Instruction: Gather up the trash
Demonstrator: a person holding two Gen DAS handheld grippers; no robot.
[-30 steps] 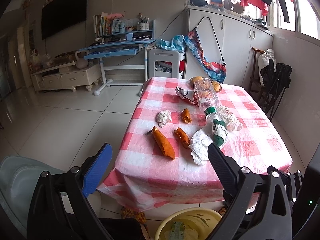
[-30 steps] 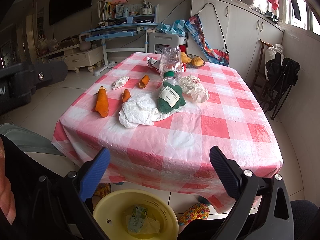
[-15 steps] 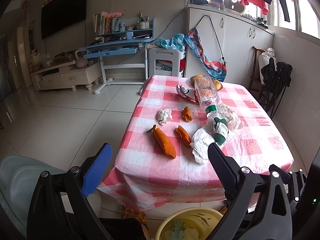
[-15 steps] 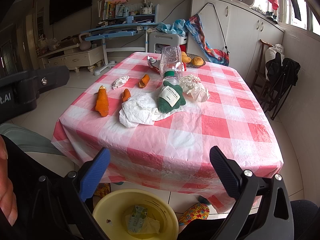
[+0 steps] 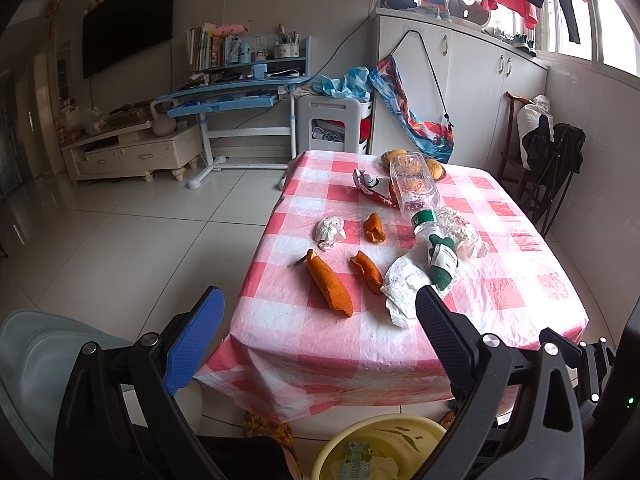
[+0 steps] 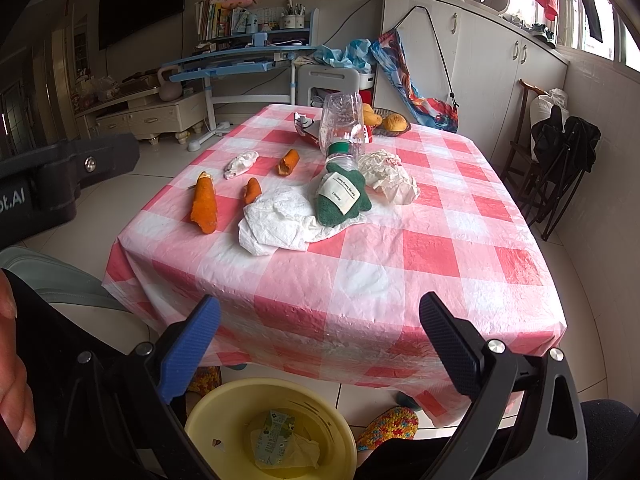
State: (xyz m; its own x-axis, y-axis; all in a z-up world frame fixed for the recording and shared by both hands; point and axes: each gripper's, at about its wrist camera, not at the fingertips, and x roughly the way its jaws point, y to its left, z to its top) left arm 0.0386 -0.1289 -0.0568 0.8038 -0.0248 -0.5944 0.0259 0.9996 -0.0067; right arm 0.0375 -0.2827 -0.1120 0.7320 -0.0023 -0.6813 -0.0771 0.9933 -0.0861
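Orange peels, 3, lying on checked tablecloth beside crumpled tissue | left gripper and right gripper both hanging spread, empty | yellow bin sitting below table edge | risk: thin tissue tearing or dragging the bottle along.

Three orange peels lie on the checked table: a long one at centre left, a short one just right of it, and a third above. Three pieces of crumpled white paper: a small wad, a wide sheet at centre, a bundle to its right. One clear plastic bottle. One green sock. One yellow basin at the bottom.
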